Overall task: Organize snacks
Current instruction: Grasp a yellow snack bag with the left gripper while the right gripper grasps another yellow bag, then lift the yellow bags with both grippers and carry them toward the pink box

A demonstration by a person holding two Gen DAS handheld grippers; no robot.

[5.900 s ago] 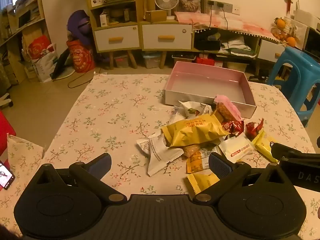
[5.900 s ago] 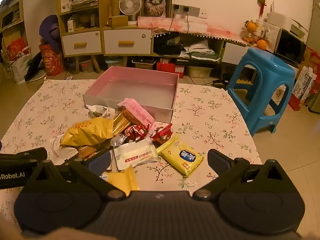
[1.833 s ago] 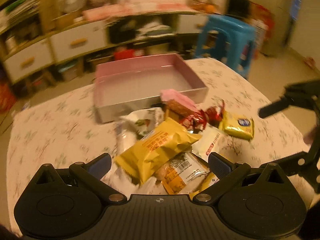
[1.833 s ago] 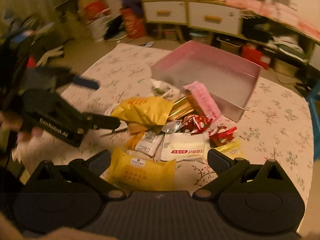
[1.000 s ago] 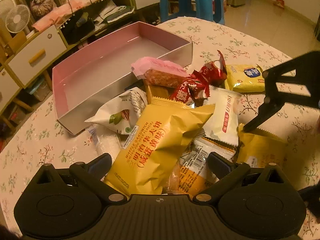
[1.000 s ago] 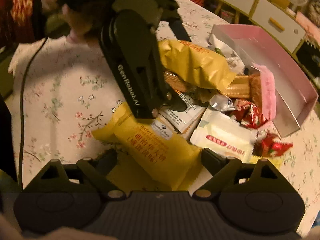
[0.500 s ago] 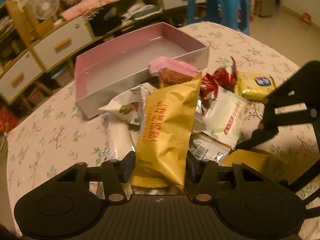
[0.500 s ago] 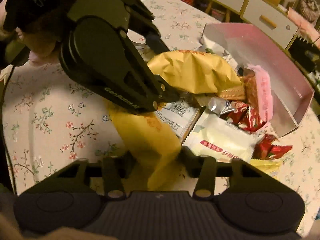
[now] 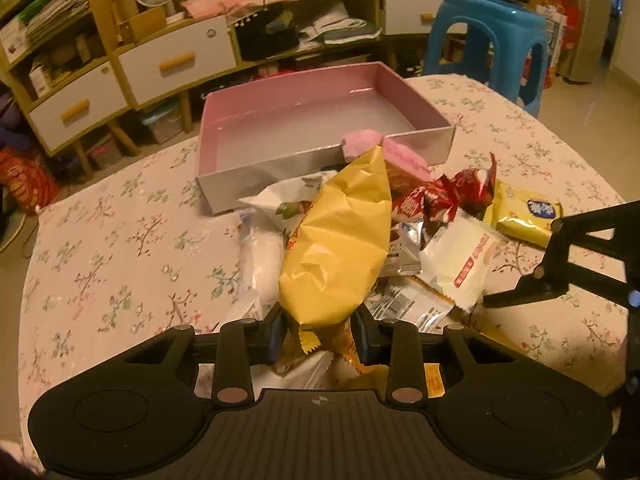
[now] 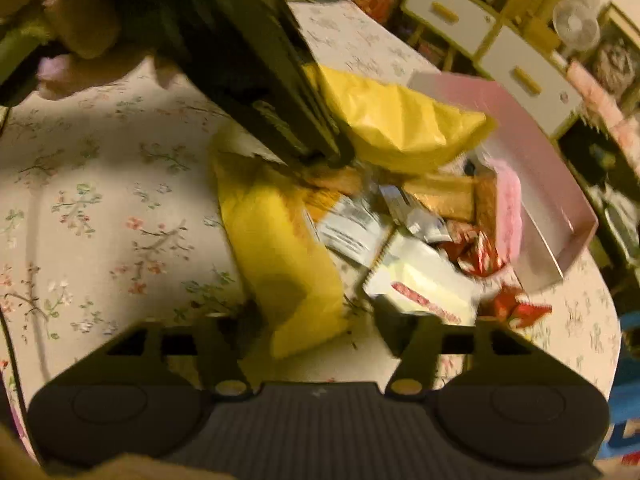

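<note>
Left hand-held gripper [image 9: 319, 330], jaws closing, pads pressed on the lower end of a large yellow bag [image 9: 340, 248] that stands lengthwise away from the camera above the snack pile. Right hand-held gripper [image 10: 316, 336], jaws opening about half wide, a second yellow bag [image 10: 280, 256] lying between them on the cloth; the blurred view does not show whether its pads touch it. Bench [image 9: 120, 248], round, under a flowered cloth. Pink box [image 9: 304, 132], open and shallow, at the far side of the bench just behind the pile, nothing seen inside. Pile, between box and grippers: a white packet with red print [image 9: 460, 260], a small yellow packet with a blue label [image 9: 524, 212] at the right edge, red foil sweets [image 9: 444, 196], a pink-wrapped wafer [image 9: 384, 152] leaning on the box's near wall, a white pouch with green print [image 9: 284, 204]. Blue stool [image 9: 488, 40] beyond the bench
</note>
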